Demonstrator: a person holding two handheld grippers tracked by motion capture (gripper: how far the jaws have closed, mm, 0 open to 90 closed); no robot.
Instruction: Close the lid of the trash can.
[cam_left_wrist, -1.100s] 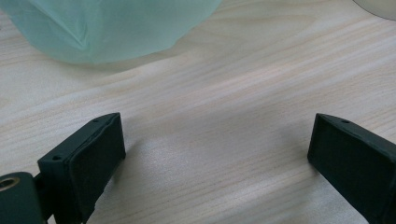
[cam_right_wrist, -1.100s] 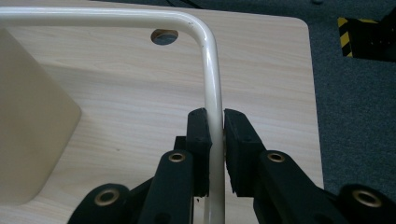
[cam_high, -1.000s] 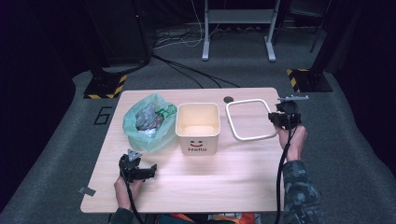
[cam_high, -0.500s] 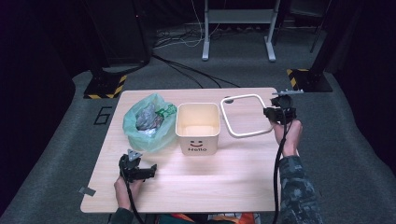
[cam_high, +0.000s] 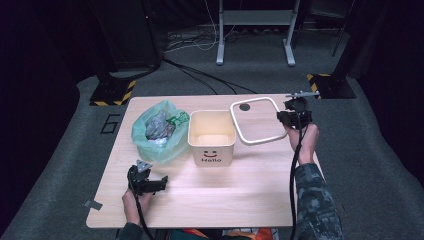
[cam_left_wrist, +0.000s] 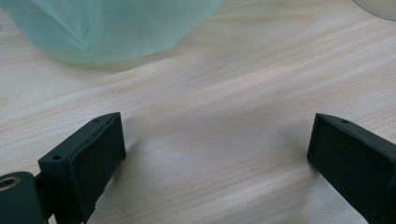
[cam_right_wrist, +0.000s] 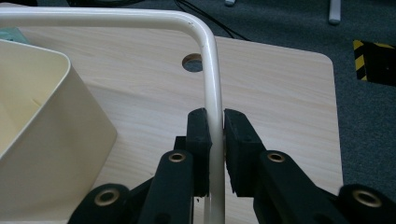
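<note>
A cream square bin (cam_high: 211, 141) with a smiley and "Hello" on its front stands mid-table; its wall (cam_right_wrist: 42, 154) fills the left of the right gripper view. My right gripper (cam_high: 289, 117) (cam_right_wrist: 215, 122) is shut on the right side of a white square rim frame (cam_high: 255, 121) (cam_right_wrist: 208, 56), held lifted and tilted above the table to the right of the bin. A green plastic bag (cam_high: 157, 131) (cam_left_wrist: 102, 28) holding crumpled trash lies left of the bin. My left gripper (cam_high: 152, 182) (cam_left_wrist: 215, 154) rests near the front left, jaws wide open over bare wood.
The wooden table (cam_high: 240, 195) has a round cable hole (cam_high: 244, 107) (cam_right_wrist: 193, 62) at the back right. Grey carpet, a metal stand's feet (cam_high: 252, 55) and yellow-black striped base plates (cam_high: 112, 92) lie beyond the table. A tape scrap (cam_high: 93, 204) sits by the front left corner.
My right gripper has lifted the white frame off the table and carried it a little toward the back and left, closer to the bin. The left gripper has stayed put.
</note>
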